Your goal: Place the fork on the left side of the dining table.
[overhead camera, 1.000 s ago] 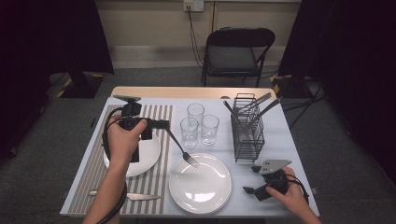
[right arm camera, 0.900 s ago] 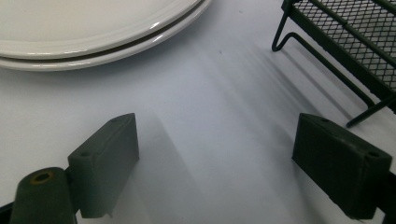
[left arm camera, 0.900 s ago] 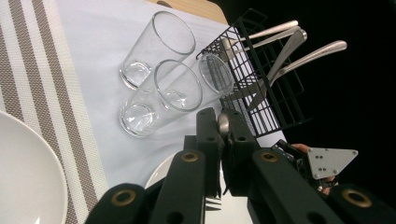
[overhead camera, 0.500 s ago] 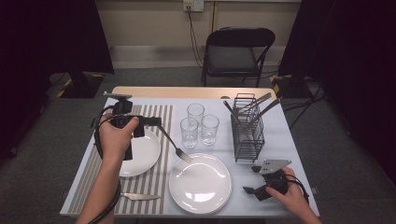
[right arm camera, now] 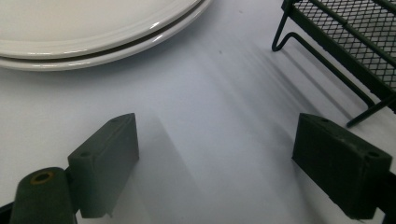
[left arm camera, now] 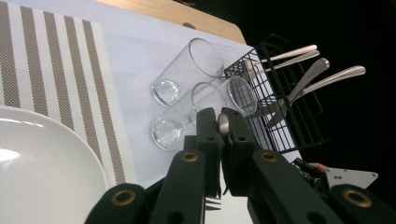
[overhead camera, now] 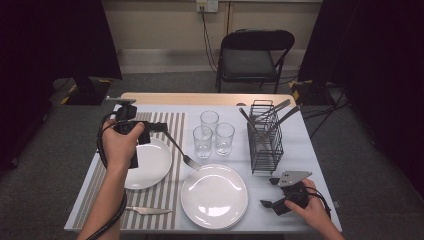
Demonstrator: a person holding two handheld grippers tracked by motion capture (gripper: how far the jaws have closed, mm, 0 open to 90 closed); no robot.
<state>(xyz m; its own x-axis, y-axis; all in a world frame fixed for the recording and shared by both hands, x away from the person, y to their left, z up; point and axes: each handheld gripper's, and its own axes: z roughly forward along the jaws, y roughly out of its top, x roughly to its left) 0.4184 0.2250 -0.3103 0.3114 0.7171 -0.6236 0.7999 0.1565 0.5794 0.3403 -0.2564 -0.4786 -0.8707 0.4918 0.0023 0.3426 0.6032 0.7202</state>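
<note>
fork (overhead camera: 181, 151) | clamped in left tool (left arm camera: 223, 122) | tines visible from high view

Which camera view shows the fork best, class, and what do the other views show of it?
The high view: the whole fork shows, from the handle in the left hand-held gripper to the tines beside the large plate. The left gripper view shows its handle end between shut jaws and its tines below. The right gripper view gives nothing of it.

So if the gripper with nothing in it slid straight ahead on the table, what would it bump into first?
Probably the large white plate: the open right gripper points across bare tablecloth toward its rim, with the wire rack off to one side.
</note>
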